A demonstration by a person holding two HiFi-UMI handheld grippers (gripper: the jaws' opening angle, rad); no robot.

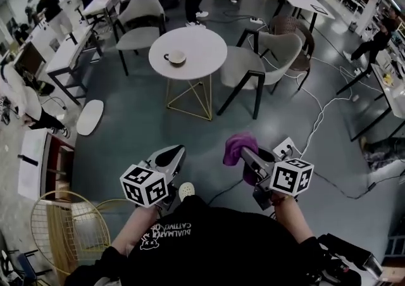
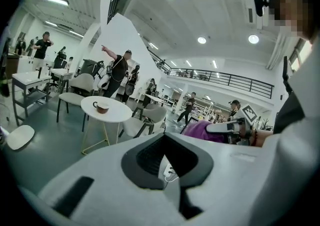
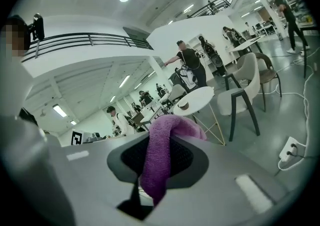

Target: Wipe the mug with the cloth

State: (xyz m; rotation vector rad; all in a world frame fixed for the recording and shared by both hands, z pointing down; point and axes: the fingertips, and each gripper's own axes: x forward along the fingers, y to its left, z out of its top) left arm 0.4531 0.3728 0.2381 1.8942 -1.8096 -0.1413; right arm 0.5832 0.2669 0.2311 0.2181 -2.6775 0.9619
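Observation:
A brown mug (image 1: 175, 57) stands on a round white table (image 1: 202, 44) well ahead of me; it also shows small in the left gripper view, mug (image 2: 101, 106), and the right gripper view, mug (image 3: 183, 105). My right gripper (image 1: 245, 153) is shut on a purple cloth (image 1: 238, 148), which drapes out between its jaws, cloth (image 3: 162, 151). My left gripper (image 1: 172, 154) is shut with nothing in it. Both are held low in front of my body, far short of the table.
Grey chairs (image 1: 261, 67) (image 1: 139, 23) flank the table. A white power strip (image 1: 286, 147) and cables lie on the floor at right. A wire chair (image 1: 60, 228) stands at lower left. Several people move about at the back.

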